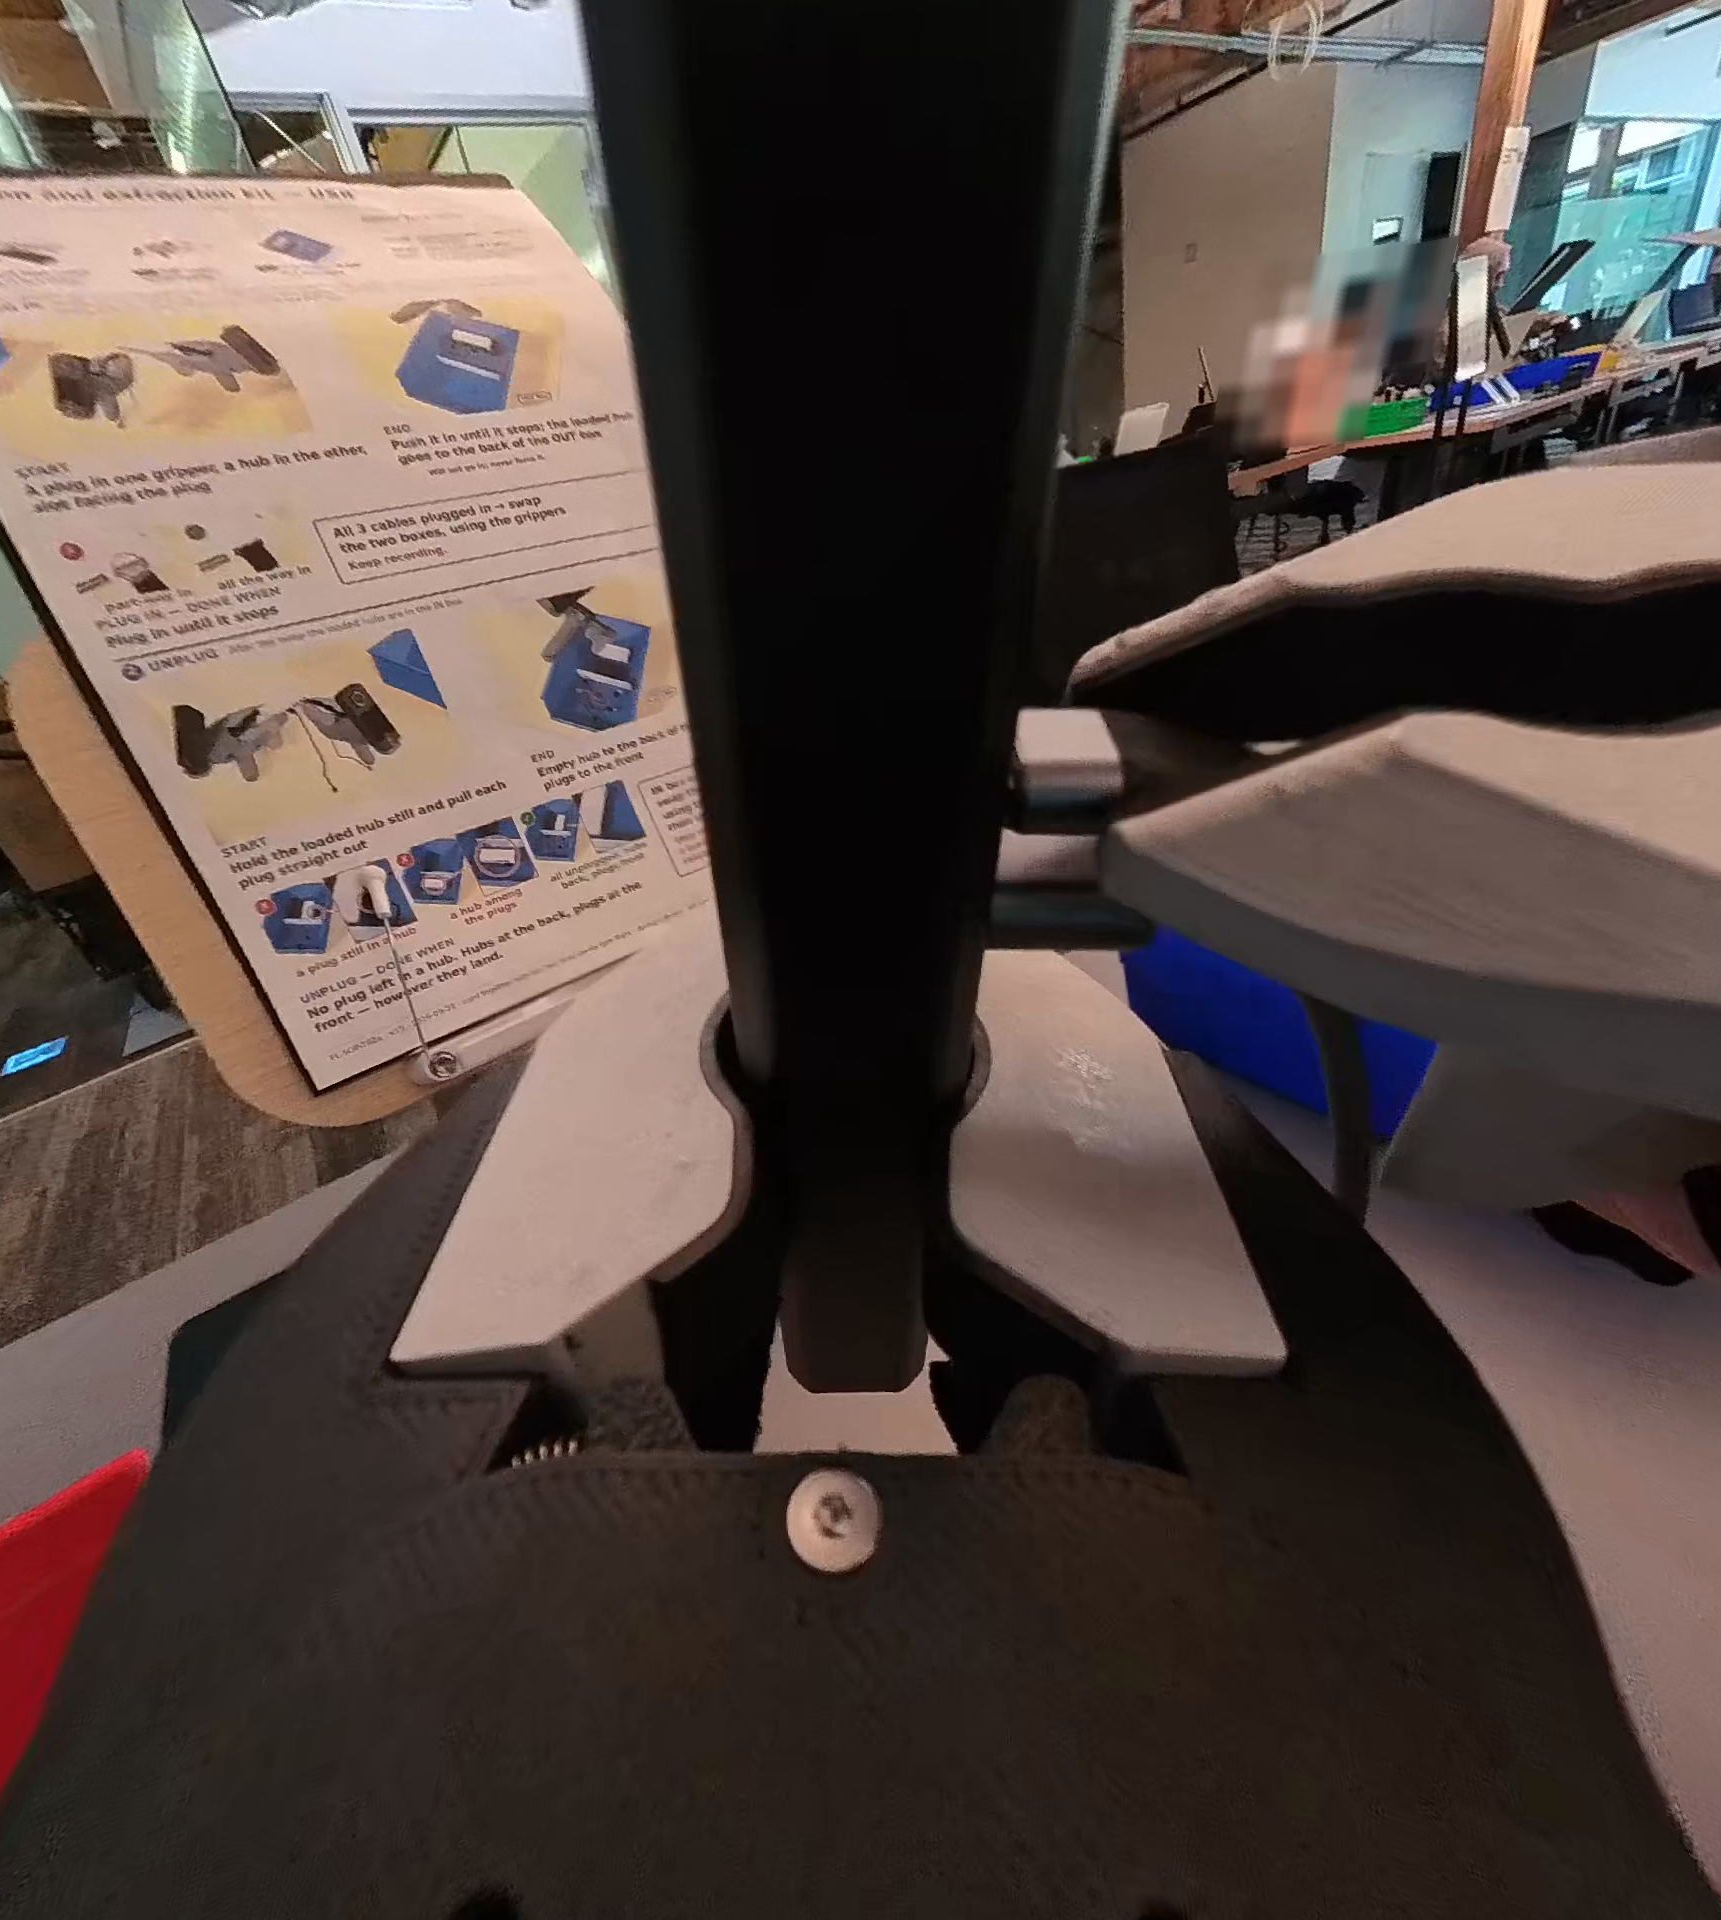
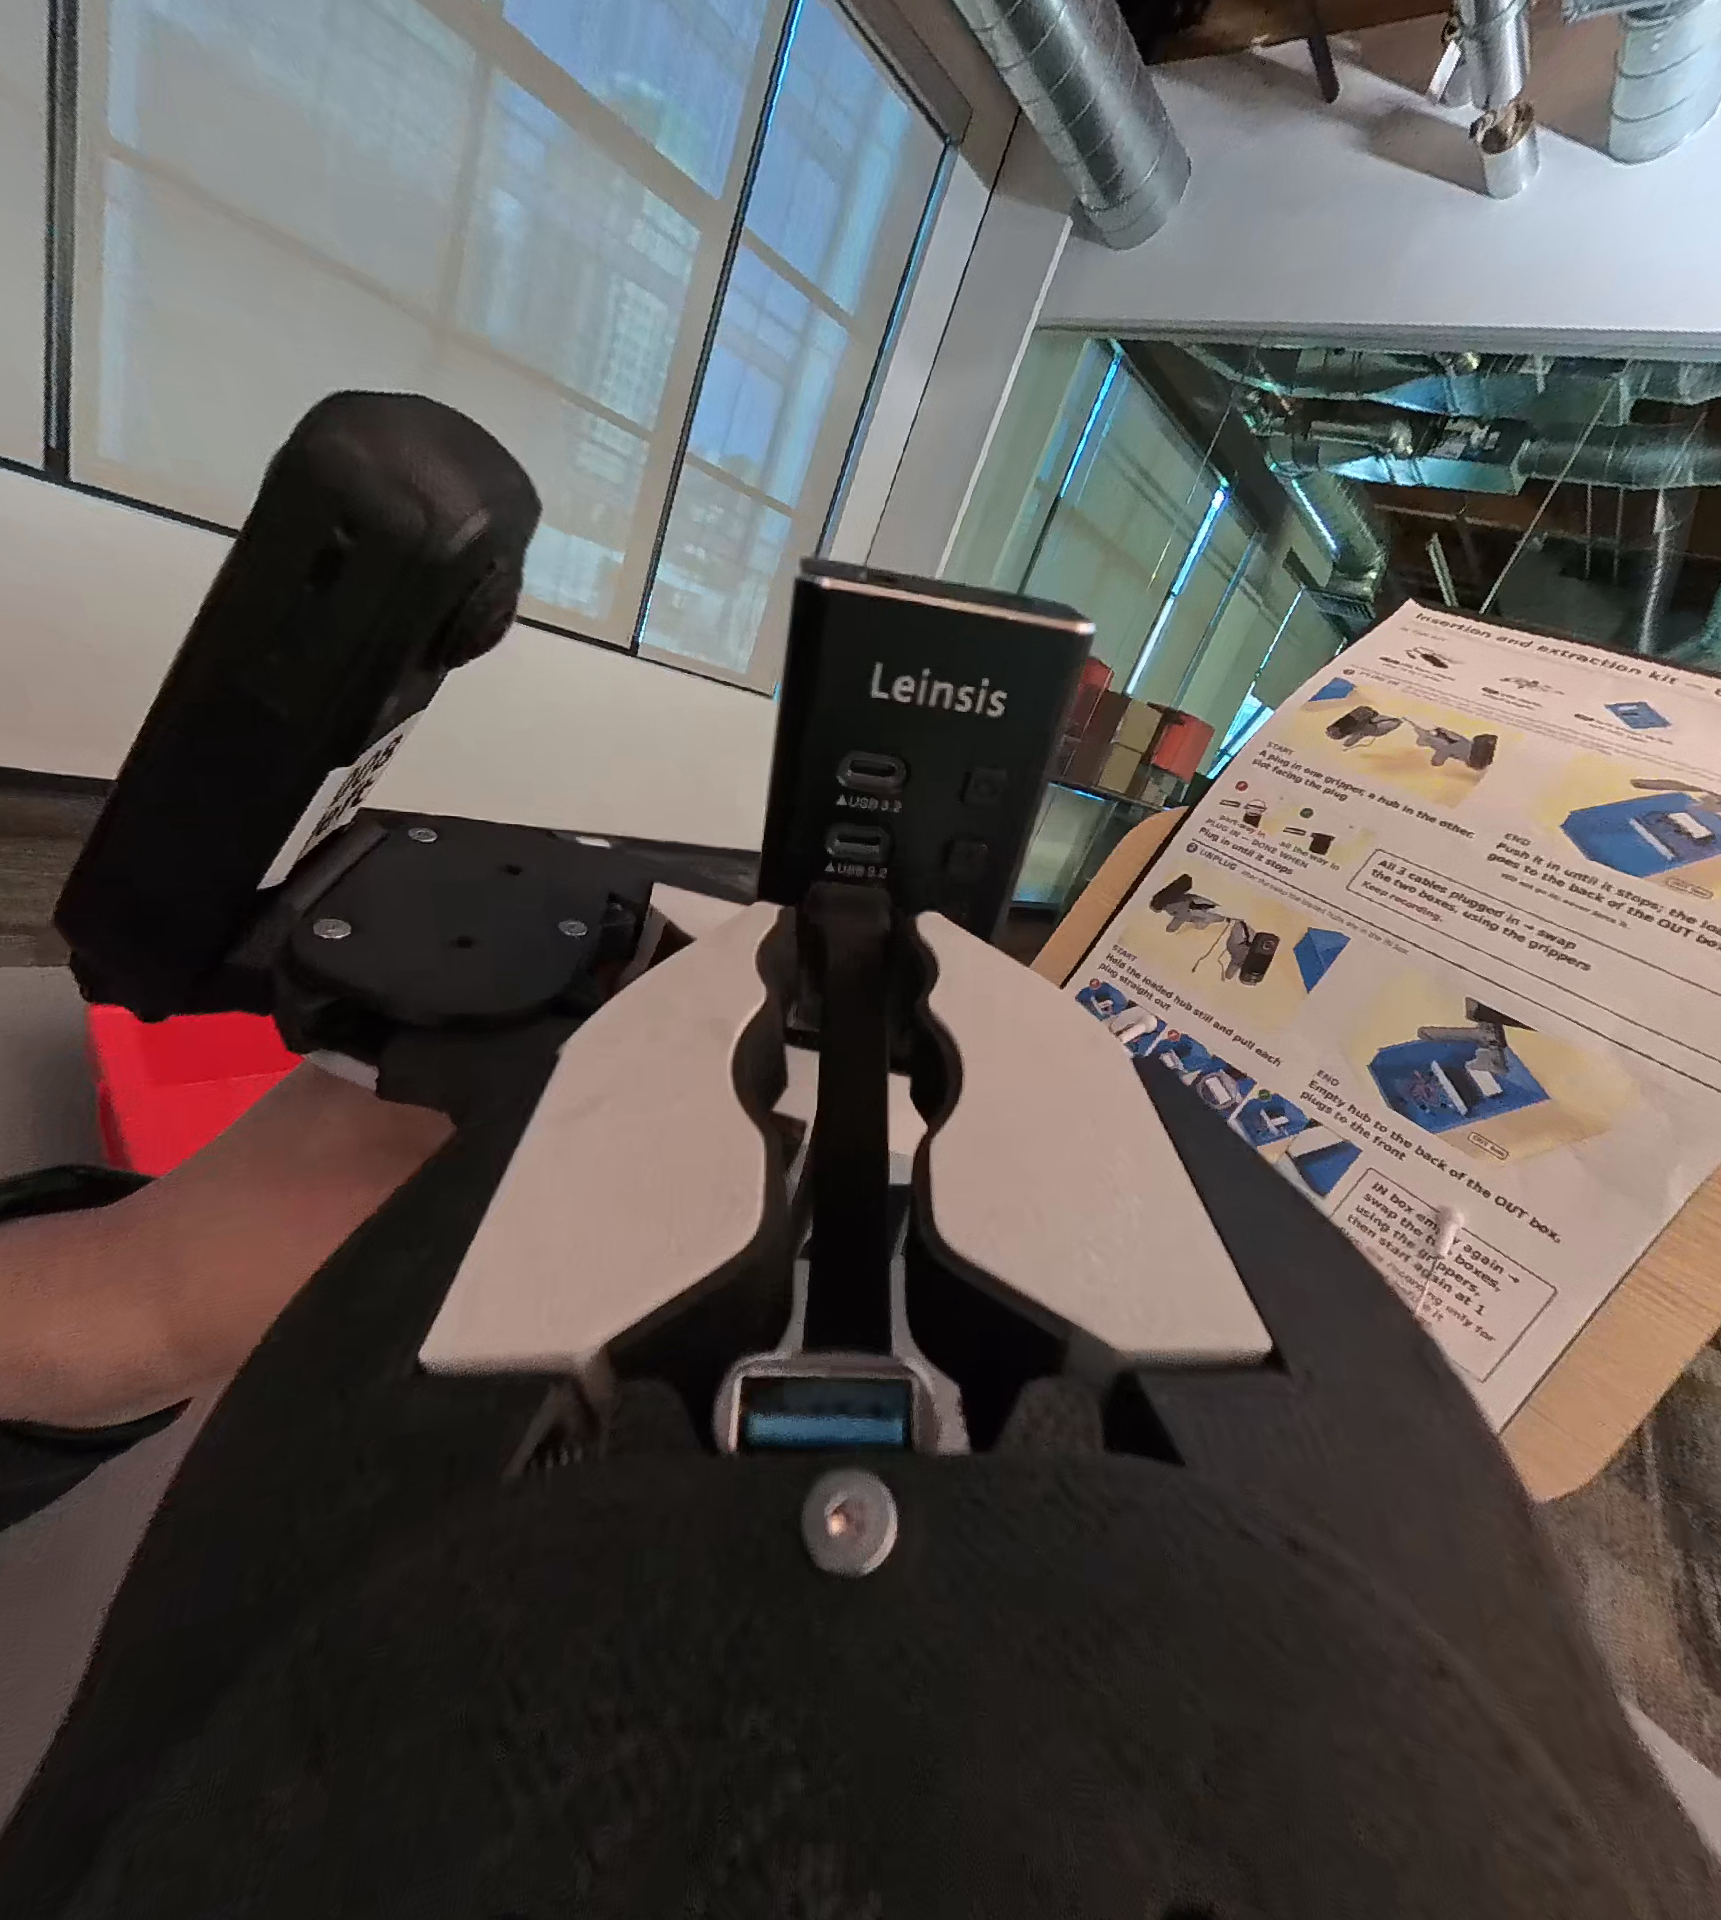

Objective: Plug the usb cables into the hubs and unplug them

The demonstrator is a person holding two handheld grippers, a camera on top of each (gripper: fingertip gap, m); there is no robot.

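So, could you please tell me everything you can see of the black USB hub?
The black USB hub is a slim rectangular block, matte with a metallic-looking rim, held upright in the shut left claw. Its face bears white lettering, two oval ports one above the other, and faint square buttons beside them. The right claw is shut on a black cable plug, whose tip meets the hub below the lower port; how far it is seated cannot be told.

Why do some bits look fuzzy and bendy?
Left wrist view: the hub is too close, so it is dark and soft, and the sheet is blurry. Right wrist view: the hub is sharp; the wide lens bends the window frames.
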